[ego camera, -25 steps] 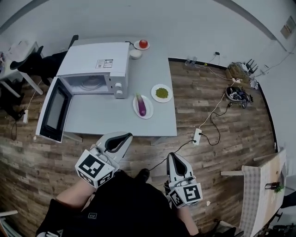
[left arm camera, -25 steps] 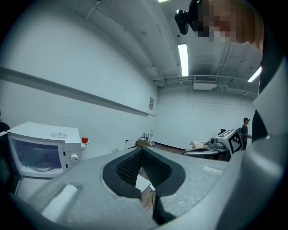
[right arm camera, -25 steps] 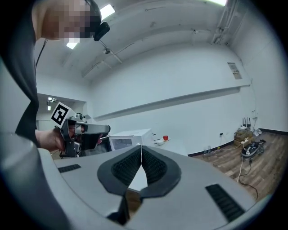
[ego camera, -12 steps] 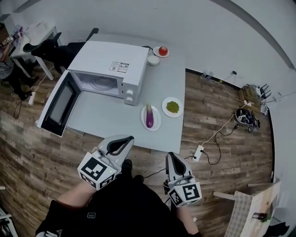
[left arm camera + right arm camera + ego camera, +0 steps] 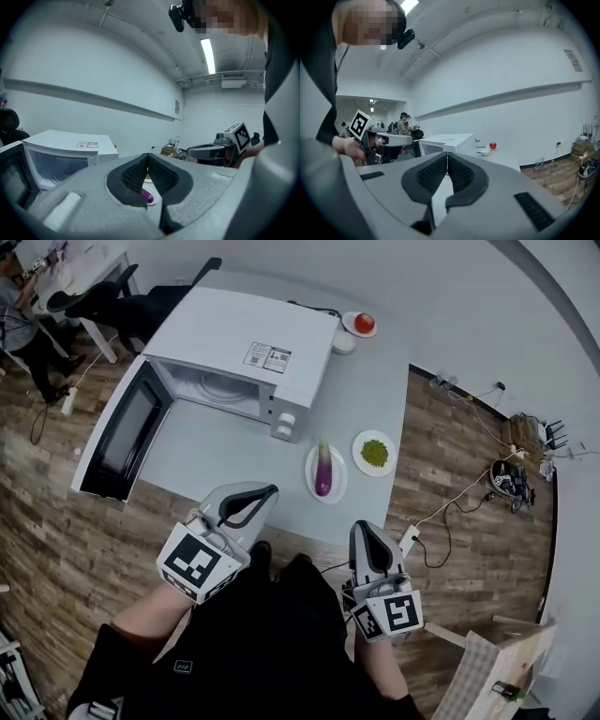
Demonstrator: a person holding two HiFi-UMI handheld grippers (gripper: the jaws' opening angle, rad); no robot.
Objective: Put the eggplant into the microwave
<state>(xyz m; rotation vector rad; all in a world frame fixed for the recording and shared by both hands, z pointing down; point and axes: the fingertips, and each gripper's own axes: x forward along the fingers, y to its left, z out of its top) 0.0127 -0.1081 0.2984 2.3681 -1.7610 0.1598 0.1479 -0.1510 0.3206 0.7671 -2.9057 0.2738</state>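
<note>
Wood-plank flooring (image 5: 56,549) surrounds a grey bench (image 5: 225,451). A white microwave (image 5: 248,324) takes up the bench's far left part. Its door (image 5: 122,437) is swung fully open past the left edge, and the cavity shows nothing inside.

The eggplant (image 5: 323,470) lies lengthwise on a white plate (image 5: 310,474) close to the near edge, towards the near right corner and well apart from the microwave. A second plate (image 5: 360,457) with green food sits just beside it. A tomato (image 5: 365,323) and a small bowl (image 5: 344,343) are at the far right corner.

The left hand-held gripper (image 5: 267,493) hovers just off the near edge and points towards the eggplant's plate. Its pads are pressed together at the tips with nothing between them; in its own view the eggplant shows only in the distance beyond them. The right hand-held gripper (image 5: 361,526) hangs farther back over the floor, off the near right corner. It too is clenched and empty.

I judge the step in hand to be the approach, with no grasp begun. Next, one gripper would need to spread its jaws, reach over the near edge and come down across the eggplant's width. It should close on the body, not the narrow stem end. Then it can carry the eggplant left to the open cavity.
</note>
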